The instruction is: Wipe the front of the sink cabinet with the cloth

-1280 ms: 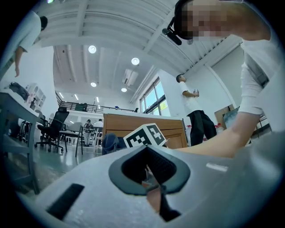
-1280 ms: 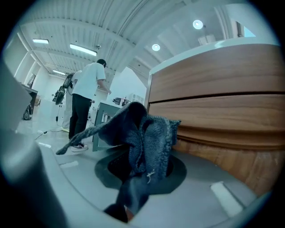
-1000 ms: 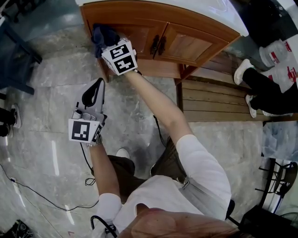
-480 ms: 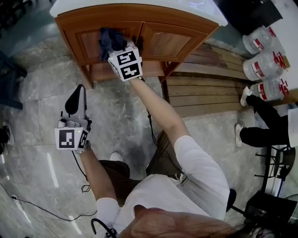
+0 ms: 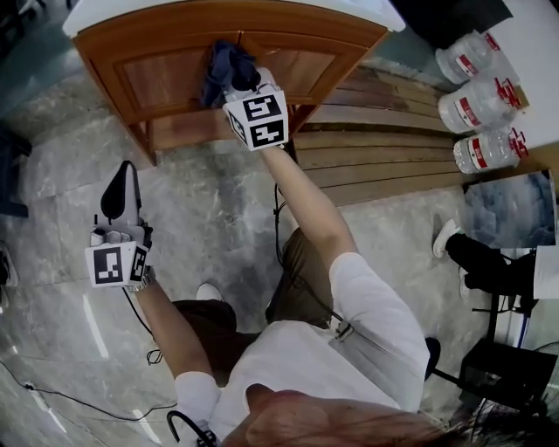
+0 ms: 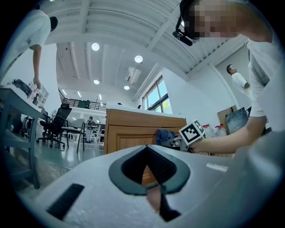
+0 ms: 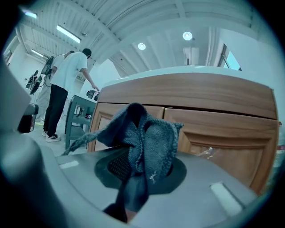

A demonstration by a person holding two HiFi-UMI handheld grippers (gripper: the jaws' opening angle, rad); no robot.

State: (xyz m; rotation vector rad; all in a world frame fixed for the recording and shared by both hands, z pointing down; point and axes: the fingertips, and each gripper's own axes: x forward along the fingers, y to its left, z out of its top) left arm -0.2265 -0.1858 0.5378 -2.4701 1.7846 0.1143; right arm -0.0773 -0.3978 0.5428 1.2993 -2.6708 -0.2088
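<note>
Blue cloth (image 7: 147, 142) in right gripper (image 5: 238, 83); labels (image 5: 479, 155) unreadable

Knitted cloth on varnished wood

We see the cloth (image 7: 149, 142) as a blue-grey knit, rough and matt, with a fuzzy loose edge. The sink cabinet (image 5: 166, 70) is brown wood with a smooth, slightly shiny varnish, under a smooth white top (image 5: 113, 10). The left gripper (image 6: 146, 149) and the right gripper (image 7: 136, 153) have shells of matt grey plastic, and the pads (image 6: 162, 167) are dark and ribbed. The floor (image 5: 218, 205) is glossy grey veined stone. At the right lie bare wooden planks (image 5: 384, 166) and clear plastic bottles (image 5: 476, 109).
</note>
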